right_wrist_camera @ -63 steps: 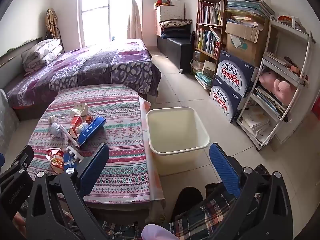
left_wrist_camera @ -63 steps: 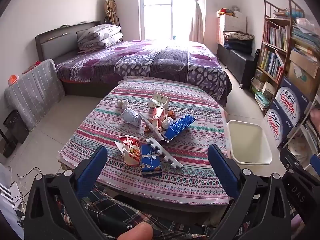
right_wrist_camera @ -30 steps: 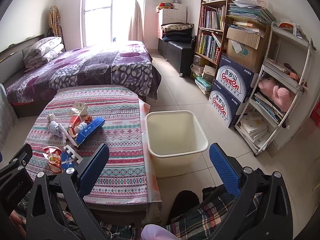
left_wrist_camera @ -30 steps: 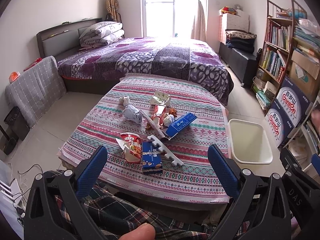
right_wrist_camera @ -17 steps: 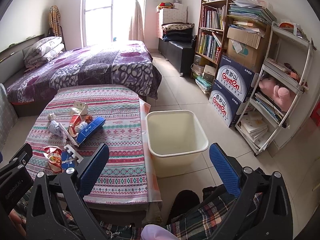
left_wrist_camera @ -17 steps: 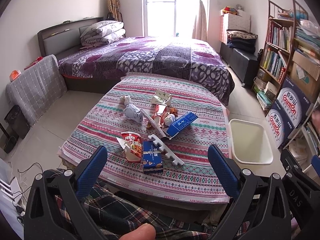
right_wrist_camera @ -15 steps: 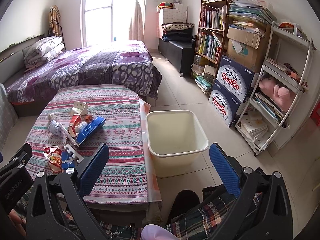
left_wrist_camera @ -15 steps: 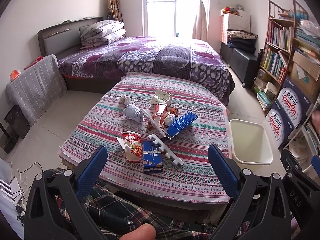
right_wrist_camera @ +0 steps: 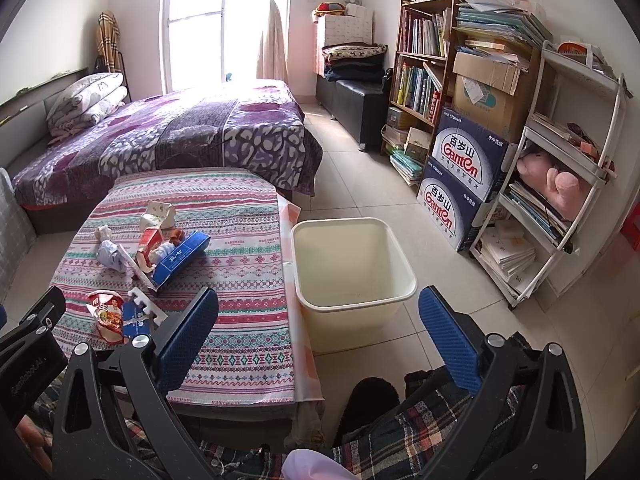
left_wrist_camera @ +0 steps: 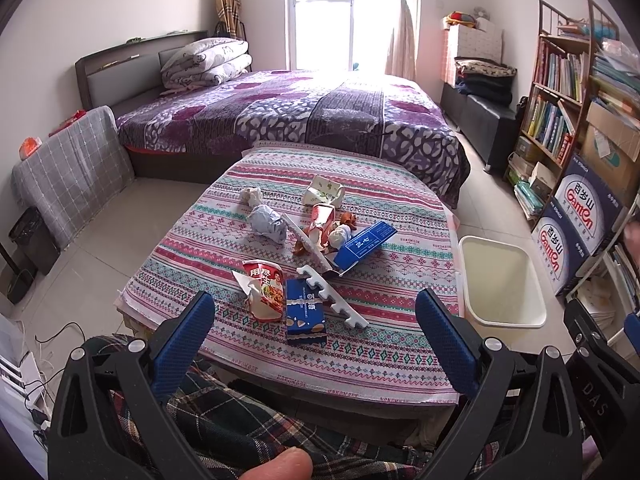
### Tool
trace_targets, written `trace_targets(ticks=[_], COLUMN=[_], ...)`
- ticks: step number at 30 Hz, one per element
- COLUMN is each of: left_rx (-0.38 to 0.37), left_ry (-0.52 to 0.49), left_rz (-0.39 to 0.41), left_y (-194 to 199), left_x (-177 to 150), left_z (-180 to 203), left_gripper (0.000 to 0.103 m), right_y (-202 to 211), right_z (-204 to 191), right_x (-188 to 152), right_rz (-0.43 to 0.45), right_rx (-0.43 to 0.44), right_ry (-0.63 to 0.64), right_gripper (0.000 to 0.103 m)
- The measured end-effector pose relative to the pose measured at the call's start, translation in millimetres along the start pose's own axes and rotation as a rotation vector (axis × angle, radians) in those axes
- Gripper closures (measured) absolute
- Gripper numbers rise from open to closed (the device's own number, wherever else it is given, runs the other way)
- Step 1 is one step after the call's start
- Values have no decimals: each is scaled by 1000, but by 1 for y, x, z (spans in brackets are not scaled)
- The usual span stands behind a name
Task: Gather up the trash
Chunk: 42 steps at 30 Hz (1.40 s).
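Trash lies scattered on the patterned surface [left_wrist_camera: 400,288], none of it collected yet, and the cream bin [right_wrist_camera: 352,264] stands on the floor just beside the surface's right edge, with nothing visible inside it. Both grippers hang back over the person's plaid-clad lap, short of the surface's near edge. The left gripper [left_wrist_camera: 316,320] has its jaws spread wide with nothing between them; the right gripper [right_wrist_camera: 320,328] is likewise spread wide and unloaded.

Taking the bin as the landmark: the nearest trash is a long blue box [left_wrist_camera: 365,243], lying with its long axis slanted toward the bin. Farther from the bin sit a red-and-white carton [left_wrist_camera: 322,222], a crumpled grey wad [left_wrist_camera: 267,222], a small white scrap [left_wrist_camera: 250,197] and a pale folded carton [left_wrist_camera: 323,192]. At the near edge, well apart from the bin, lie a red snack packet [left_wrist_camera: 264,290], a dark blue biscuit box [left_wrist_camera: 304,314] and a white notched foam strip [left_wrist_camera: 332,296] that crosses the biscuit box's far corner.

The left gripper looks straight down onto the snack packet and biscuit box, which lie directly ahead between its jaws, the biscuit box's long axis running away from the jaws. So the left hand is the nearer one for that cluster, while the right gripper points at the bin and suits the drop.
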State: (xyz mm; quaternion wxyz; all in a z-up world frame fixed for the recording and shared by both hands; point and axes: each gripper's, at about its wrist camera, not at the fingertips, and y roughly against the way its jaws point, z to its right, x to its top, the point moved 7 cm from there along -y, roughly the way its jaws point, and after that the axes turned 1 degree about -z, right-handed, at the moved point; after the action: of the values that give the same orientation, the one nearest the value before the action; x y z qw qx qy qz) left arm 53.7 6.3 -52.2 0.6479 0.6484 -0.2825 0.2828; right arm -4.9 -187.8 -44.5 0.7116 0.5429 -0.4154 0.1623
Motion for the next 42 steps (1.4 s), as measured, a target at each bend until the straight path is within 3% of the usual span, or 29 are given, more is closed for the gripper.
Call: trace_targets(ticks=[34, 37, 42], left_rx=[12, 13, 13], left_ry=[0, 18, 76], left_rz=[-26, -44, -2], left_y=[-9, -20, -32], left_x=[-1, 13, 68], left_z=[-3, -11, -36], left_gripper=[6, 6, 6], right_y=[-6, -14, -43], right_z=[-4, -8, -25], right_x=[-1, 5, 28], right_rz=[-20, -43, -195], right_rx=[8, 36, 201], right_ry=[6, 4, -44], right_gripper=[7, 7, 7])
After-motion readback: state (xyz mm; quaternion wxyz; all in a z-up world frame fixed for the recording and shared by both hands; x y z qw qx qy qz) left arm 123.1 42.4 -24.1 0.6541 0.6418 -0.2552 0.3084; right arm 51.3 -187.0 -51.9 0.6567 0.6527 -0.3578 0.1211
